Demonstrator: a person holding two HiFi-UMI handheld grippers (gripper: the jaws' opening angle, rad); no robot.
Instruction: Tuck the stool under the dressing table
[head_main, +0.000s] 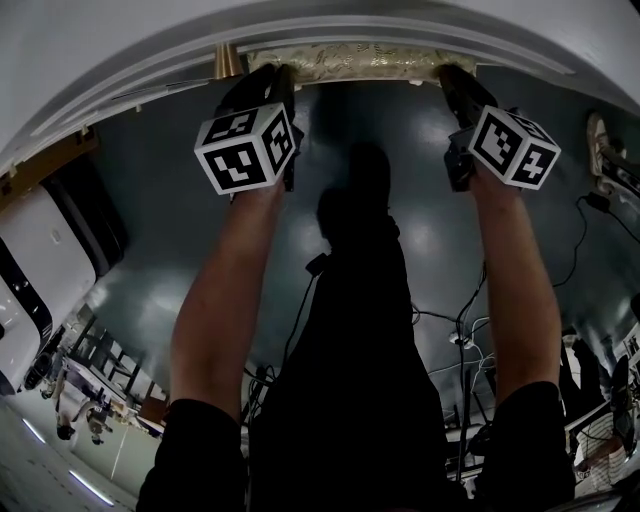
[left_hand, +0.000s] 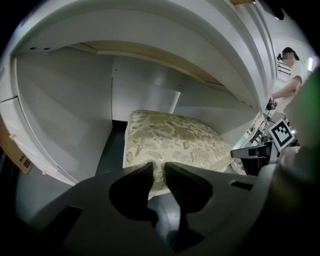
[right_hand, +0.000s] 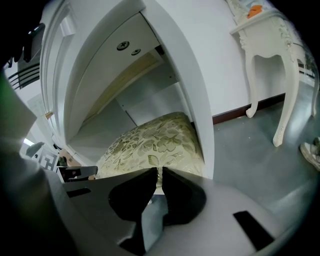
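Observation:
The stool's cushion, cream with a gold leaf pattern, lies in the opening under the white dressing table. Only its near edge shows in the head view. My left gripper is shut on that edge at its left end, and my right gripper is shut on it at the right end. In the left gripper view the cushion sits between the table's white inner walls, and the left gripper pinches its rim. The right gripper nips the cushion beside the table's side panel. The stool's legs are hidden.
A second white table with curved legs stands to the right, with a shoe on the dark floor near it. Cables trail on the floor behind me. A white unit stands at the left. A person is at the far right.

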